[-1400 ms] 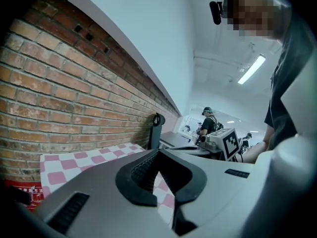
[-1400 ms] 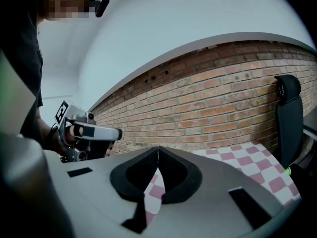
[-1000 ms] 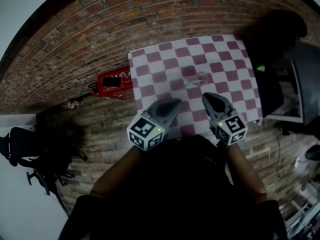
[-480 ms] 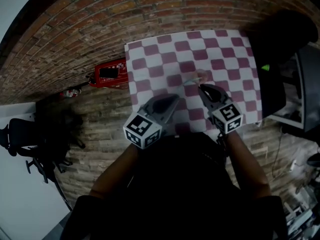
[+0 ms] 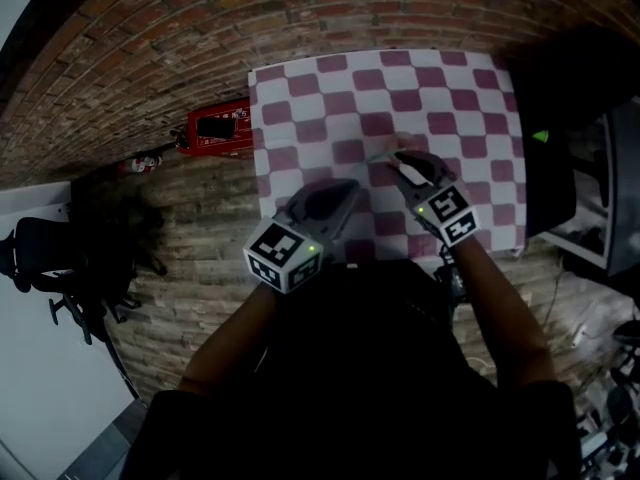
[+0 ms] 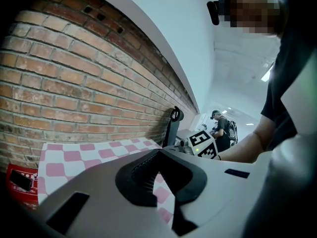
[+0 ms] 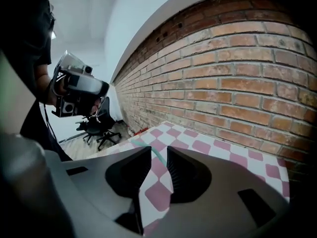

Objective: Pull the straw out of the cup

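A clear cup (image 5: 404, 151) stands on the pink-and-white checked table (image 5: 330, 98); my right gripper hides most of it. A thin pale green straw (image 5: 379, 156) leans out of it to the left. My right gripper (image 5: 402, 164) is at the cup. In the right gripper view the straw (image 7: 154, 152) runs through the gap between the jaws, which stand apart and wider than the straw. My left gripper (image 5: 343, 192) hovers over the table's near part, left of the cup, open and holding nothing (image 6: 161, 182).
A red box (image 5: 215, 133) lies on the brick floor left of the table. An office chair (image 5: 55, 268) stands at far left. Dark furniture (image 5: 560, 98) crowds the table's right side. A brick wall (image 7: 237, 83) runs behind the table.
My right gripper has moved forward to the cup, and its jaws now straddle the straw. The left gripper has stayed about where it was.
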Available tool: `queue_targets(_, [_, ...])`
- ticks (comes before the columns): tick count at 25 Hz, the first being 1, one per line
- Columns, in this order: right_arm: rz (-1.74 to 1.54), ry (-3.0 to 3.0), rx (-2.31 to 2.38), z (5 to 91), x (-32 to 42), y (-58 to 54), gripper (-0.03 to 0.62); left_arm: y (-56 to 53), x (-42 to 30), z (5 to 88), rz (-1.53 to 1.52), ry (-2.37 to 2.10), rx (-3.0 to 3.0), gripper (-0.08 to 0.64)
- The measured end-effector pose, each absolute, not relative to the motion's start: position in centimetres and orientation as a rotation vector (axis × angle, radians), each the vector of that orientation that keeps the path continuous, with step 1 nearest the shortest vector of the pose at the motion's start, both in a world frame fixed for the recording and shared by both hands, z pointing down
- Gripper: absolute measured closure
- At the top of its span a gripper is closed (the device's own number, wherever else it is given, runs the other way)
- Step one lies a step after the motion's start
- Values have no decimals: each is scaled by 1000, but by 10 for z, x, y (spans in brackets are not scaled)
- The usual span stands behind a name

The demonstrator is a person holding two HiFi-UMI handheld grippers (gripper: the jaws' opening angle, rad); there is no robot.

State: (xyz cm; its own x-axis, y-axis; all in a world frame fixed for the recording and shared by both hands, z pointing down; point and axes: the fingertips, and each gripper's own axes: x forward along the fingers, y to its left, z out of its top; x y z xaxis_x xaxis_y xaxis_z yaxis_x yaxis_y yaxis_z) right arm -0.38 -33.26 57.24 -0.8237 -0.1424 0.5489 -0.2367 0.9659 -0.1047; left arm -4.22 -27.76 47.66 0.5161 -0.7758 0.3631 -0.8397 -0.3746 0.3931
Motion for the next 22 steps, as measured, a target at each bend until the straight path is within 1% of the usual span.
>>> queue_targets(11, [73, -2480, 94, 602, -22, -327, 494, -280, -40, 483, 134, -1354, 2165, 548])
queue_targets(22, [-103, -2403, 21, 619, -36, -327, 494, -279, -50, 486, 112, -1392, 2123, 549])
